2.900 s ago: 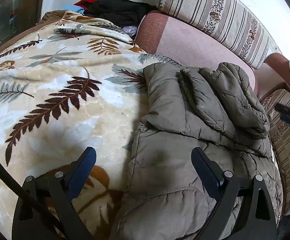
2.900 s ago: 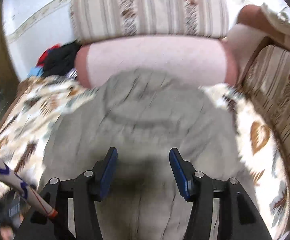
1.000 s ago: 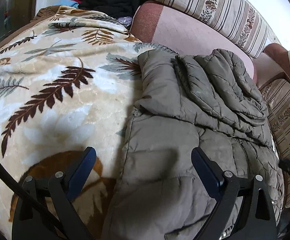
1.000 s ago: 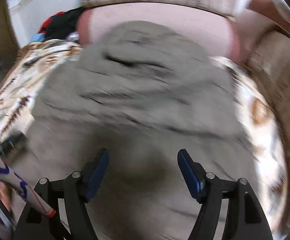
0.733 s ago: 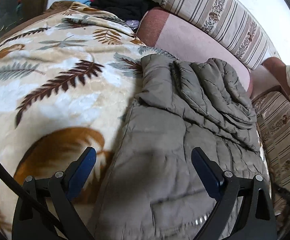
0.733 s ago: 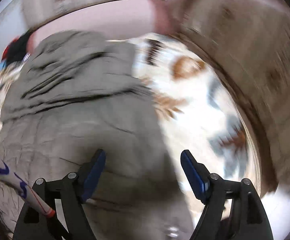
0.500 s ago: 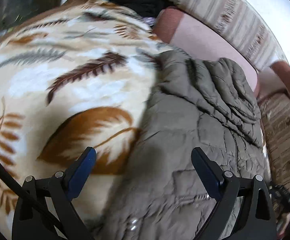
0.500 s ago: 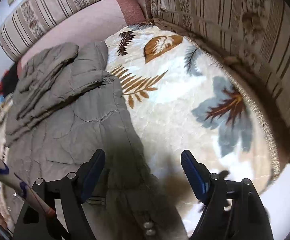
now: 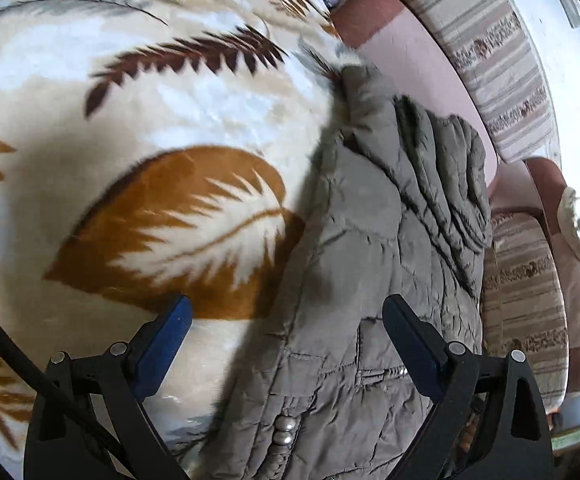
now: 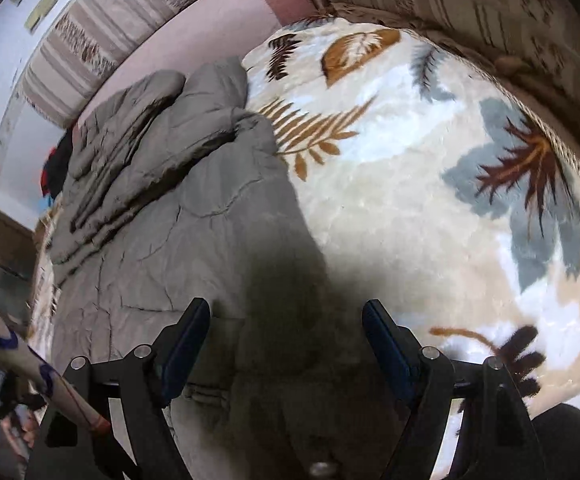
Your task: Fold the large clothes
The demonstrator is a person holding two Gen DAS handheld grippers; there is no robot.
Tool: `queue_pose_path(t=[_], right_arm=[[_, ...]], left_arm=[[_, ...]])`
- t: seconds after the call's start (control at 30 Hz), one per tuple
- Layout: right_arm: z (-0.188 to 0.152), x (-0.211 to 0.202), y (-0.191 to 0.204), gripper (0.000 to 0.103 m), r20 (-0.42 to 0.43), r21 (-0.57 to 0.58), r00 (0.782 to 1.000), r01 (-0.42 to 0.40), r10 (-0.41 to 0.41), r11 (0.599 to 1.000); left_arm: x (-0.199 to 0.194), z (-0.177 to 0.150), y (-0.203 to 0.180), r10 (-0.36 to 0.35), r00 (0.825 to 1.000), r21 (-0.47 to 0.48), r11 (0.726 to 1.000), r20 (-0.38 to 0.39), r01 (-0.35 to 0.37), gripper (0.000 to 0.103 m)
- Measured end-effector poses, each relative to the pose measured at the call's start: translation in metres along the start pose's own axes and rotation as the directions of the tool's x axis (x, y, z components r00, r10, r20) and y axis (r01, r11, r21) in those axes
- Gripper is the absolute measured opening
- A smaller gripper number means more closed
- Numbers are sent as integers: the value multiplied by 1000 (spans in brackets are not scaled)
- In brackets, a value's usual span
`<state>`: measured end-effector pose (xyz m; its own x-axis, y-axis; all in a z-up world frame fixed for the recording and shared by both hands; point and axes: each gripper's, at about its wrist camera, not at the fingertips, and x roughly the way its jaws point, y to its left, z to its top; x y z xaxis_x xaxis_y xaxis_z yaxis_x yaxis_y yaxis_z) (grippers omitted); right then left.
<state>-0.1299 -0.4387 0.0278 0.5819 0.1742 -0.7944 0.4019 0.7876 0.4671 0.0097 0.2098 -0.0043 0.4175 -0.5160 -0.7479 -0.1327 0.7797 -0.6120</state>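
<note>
Sofa seat is covered by cream leaf-print blanket (image 9: 162, 128); striped back cushions (image 9: 485, 40) are seen beyond both tools. Olive quilted jacket (image 9: 373, 264) is laid flat on blanket, sleeves folded over upper part. Left gripper (image 9: 286, 330) is held above jacket's edge, jaws spread wide, nothing clamped; metal snaps (image 9: 284, 430) lie just below it. Right gripper (image 10: 286, 334) is held over opposite edge, jaws just widened, nothing pinched; its shadow falls on fabric ahead.
</note>
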Motion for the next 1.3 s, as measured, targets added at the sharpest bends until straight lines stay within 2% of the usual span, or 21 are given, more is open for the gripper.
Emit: queue_pose_path(t=[0.07, 0.2, 0.33, 0.4, 0.47, 0.5, 0.53, 0.57, 0.6, 0.77, 0.87, 1.13, 1.3], right_arm=[[2, -4, -8, 83, 0, 36, 999, -33, 33, 999], [5, -3, -18, 83, -16, 69, 996, -83, 85, 994], [7, -1, -20, 84, -34, 80, 992, -122, 125, 989], [7, 0, -21, 84, -41, 81, 989, -140, 144, 987], [7, 0, -23, 83, -46, 80, 986, -155, 159, 985], [7, 0, -23, 79, -49, 81, 984, -166, 171, 983], [7, 1, -24, 75, -59, 87, 979, -188, 194, 978], [6, 1, -25, 65, -72, 95, 973, -211, 218, 973], [5, 2, -24, 63, -89, 100, 966, -234, 243, 967], [-4, 0, -16, 63, -135, 27, 967, -215, 216, 976], [-10, 1, -19, 63, -161, 20, 958, -235, 235, 972], [-36, -6, -25, 63, -223, 29, 927, -304, 302, 952], [-54, -14, -23, 64, -248, 26, 903, -356, 351, 934]], left_arm=[[3, -3, -4, -13, 1000, 21, 1000, -6, 13, 95], [17, -13, -13, -110, 991, 44, 993, -82, 113, 94], [22, -29, -24, -114, 988, 116, 985, -103, 126, 94], [21, -34, -26, -133, 984, 129, 981, -117, 148, 90], [19, -39, -26, -146, 981, 134, 978, -131, 163, 78], [17, -42, -25, -149, 980, 136, 977, -134, 167, 76], [16, -44, -24, -163, 977, 135, 974, -139, 182, 72], [14, -46, -23, -178, 974, 131, 972, -142, 196, 72], [12, -49, -22, -195, 970, 126, 969, -142, 213, 72], [15, -58, -7, -236, 963, 58, 968, -132, 246, 72], [14, -58, 1, -285, 952, 19, 957, -116, 289, 72], [9, -80, -4, -306, 942, 39, 949, -137, 313, 72], [2, -98, -13, -302, 941, 83, 945, -153, 317, 64]])
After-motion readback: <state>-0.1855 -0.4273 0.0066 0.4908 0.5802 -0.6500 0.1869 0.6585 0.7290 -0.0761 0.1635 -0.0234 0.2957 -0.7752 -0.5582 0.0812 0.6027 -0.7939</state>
